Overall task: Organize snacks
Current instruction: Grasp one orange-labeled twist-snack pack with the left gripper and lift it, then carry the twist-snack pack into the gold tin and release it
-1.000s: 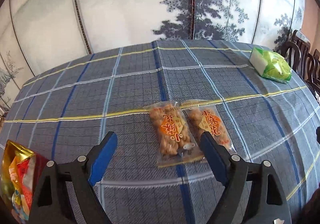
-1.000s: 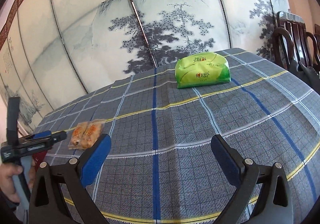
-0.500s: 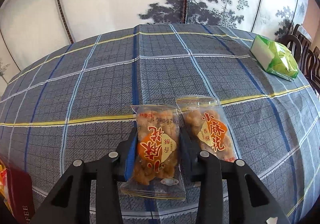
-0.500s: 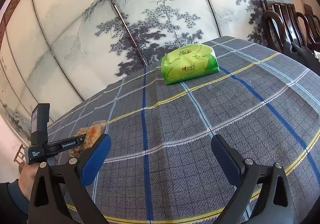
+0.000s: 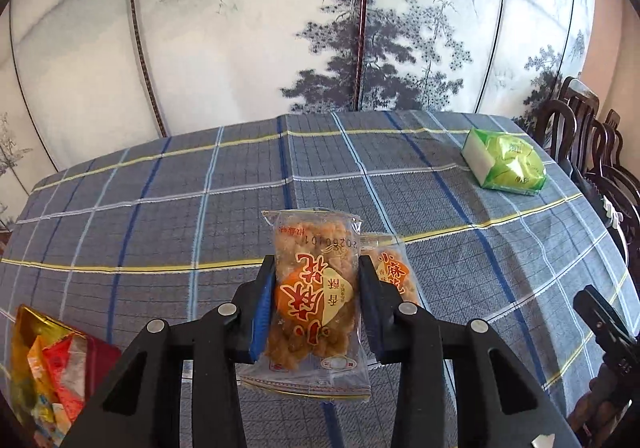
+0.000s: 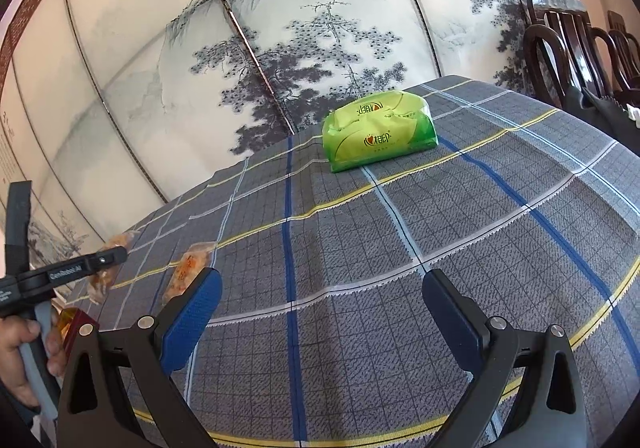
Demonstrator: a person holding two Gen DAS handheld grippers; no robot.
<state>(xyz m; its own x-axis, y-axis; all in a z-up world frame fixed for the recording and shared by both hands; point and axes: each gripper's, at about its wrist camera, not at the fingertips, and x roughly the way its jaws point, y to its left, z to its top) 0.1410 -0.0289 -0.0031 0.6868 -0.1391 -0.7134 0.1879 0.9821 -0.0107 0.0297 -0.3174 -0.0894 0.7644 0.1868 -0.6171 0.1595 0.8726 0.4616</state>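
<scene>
Showed the left gripper [image 5: 316,268] with its jaws just closed in to a narrow gap, blue pads pressed on both sides of a snack pack [image 5: 314,288] that stood lifted clear of the worktop [image 5: 160,208]. Carried an orange label with large red Chinese characters, seen upside down, and above it a small printed row of digits (too fine to read with certainty). Contained knobbly golden-brown pieces in clear, crinkled film with flat sealed ends.

Lay just behind and right of it: a second snack pack [image 5: 390,276], same label, flat on the plaid cloth and partly hidden by the right-hand jaw.

Showed the right gripper [image 6: 322,280] with jaws spread wide and nothing between them, over bare cloth with ample free room ahead. Rested near the far edge: a green tissue pack [image 6: 380,136], soft and pillow-shaped, with a heart logo and characters on its side. Sat at the near left edge: a red and gold foil bag [image 5: 44,368]. Closed off the back with a painted folding screen [image 5: 240,28].
</scene>
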